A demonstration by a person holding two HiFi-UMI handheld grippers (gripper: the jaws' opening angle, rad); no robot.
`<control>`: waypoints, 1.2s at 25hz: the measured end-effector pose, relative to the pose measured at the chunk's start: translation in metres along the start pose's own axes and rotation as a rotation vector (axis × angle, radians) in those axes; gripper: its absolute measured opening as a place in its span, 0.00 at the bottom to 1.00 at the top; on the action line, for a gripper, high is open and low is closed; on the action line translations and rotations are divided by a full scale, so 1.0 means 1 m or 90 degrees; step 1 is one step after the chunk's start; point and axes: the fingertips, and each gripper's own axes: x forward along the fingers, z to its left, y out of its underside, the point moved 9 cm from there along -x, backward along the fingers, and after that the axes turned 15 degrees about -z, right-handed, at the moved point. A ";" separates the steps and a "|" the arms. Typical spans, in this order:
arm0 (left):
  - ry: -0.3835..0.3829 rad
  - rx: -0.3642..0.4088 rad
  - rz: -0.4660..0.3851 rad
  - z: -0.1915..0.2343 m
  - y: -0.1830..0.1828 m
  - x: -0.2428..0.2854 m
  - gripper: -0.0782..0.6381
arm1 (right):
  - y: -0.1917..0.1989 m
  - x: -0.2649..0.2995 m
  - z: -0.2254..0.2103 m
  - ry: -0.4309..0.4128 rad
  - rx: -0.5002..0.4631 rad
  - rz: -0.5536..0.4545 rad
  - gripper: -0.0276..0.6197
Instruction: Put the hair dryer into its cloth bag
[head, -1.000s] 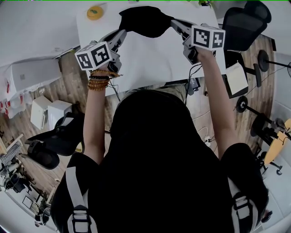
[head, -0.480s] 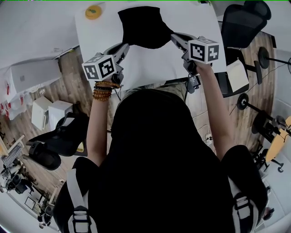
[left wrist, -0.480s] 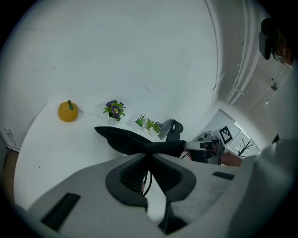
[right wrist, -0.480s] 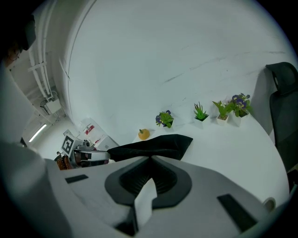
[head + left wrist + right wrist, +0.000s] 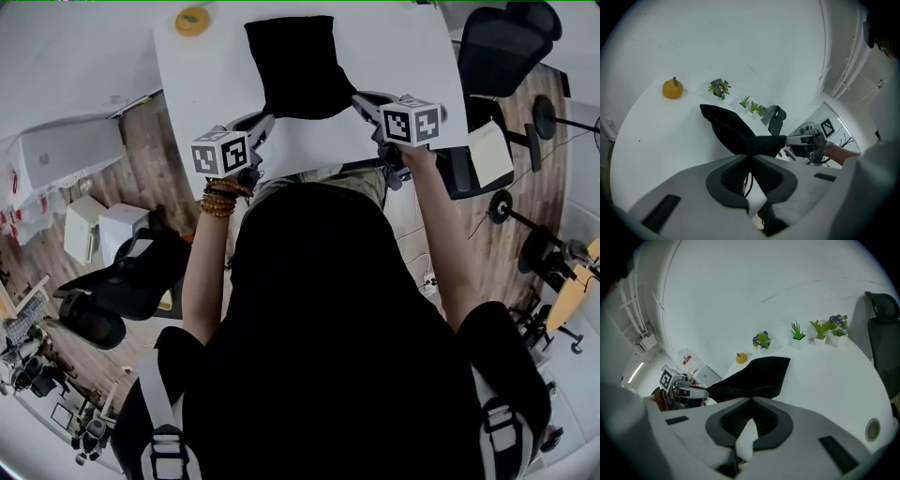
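Cloth bag, black, stretched over the table just beyond left tool and right tool, each clamped tight on a near corner.

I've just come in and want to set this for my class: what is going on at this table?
A person holds a hand-held gripper in each hand. The left hand-held gripper and the right hand-held gripper each pinch a near corner of a black cloth bag over the white table. The bag's far end seems to rest on the table. No hair dryer shows; whether it is inside cannot be told.
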 end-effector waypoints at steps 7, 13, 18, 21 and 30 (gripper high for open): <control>-0.003 0.058 0.090 0.015 0.034 0.004 0.18 | 0.038 0.009 -0.002 0.010 -0.020 0.053 0.10; -0.020 0.073 0.155 0.030 0.069 0.015 0.18 | 0.073 0.018 -0.012 0.023 -0.008 0.102 0.10; -0.024 0.102 0.183 0.034 0.085 0.023 0.18 | 0.098 0.018 -0.017 0.068 -0.031 0.146 0.10; -0.030 0.126 0.209 0.034 0.092 0.025 0.18 | 0.109 0.019 -0.018 0.092 -0.085 0.181 0.10; -0.029 0.113 0.197 0.046 0.087 -0.002 0.25 | 0.103 0.000 -0.025 0.086 -0.116 0.208 0.10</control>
